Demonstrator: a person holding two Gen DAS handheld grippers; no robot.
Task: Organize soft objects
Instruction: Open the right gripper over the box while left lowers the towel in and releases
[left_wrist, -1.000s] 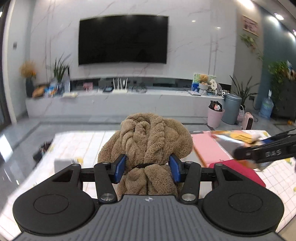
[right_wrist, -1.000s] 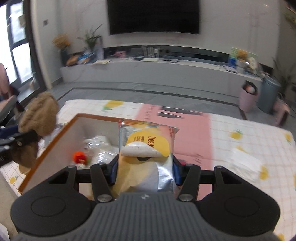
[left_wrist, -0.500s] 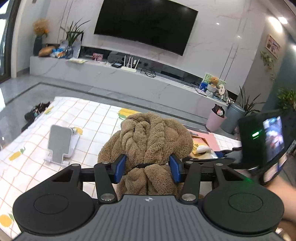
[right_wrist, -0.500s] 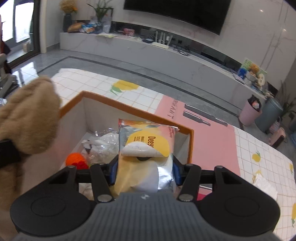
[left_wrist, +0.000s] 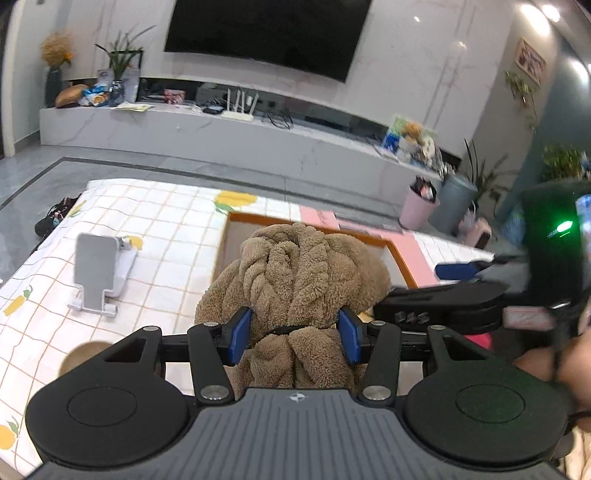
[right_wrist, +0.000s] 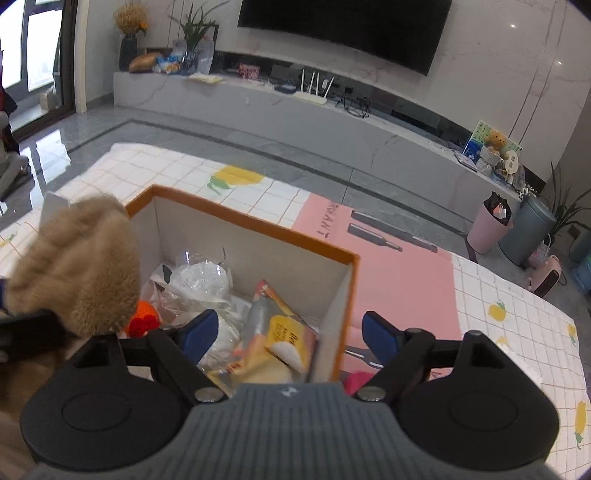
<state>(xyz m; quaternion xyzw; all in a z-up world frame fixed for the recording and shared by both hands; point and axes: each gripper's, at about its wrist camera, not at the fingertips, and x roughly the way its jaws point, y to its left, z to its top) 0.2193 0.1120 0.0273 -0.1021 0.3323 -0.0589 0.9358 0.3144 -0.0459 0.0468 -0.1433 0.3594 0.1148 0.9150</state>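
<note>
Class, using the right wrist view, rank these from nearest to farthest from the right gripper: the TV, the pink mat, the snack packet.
From the right gripper:
1. Snack packet, in the box between the fingers.
2. Pink mat, on the table right of the box.
3. TV, on the far wall.

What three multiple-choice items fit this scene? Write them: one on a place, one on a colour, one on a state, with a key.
1. Where does the snack packet lie?
A. inside the box
B. on the pink mat
C. in the right gripper

2. What colour is the rim of the box?
A. blue
B. orange
C. green

3. How is the left gripper?
A. open and empty
B. shut on the snack packet
C. shut on the brown plush towel

Key: 1 A, the packet rests among the bagged items between the box walls, below the open right gripper. 2 B, an orange band runs along the top of the walls. 3 C, both blue pads press into the brown plush towel.
</note>
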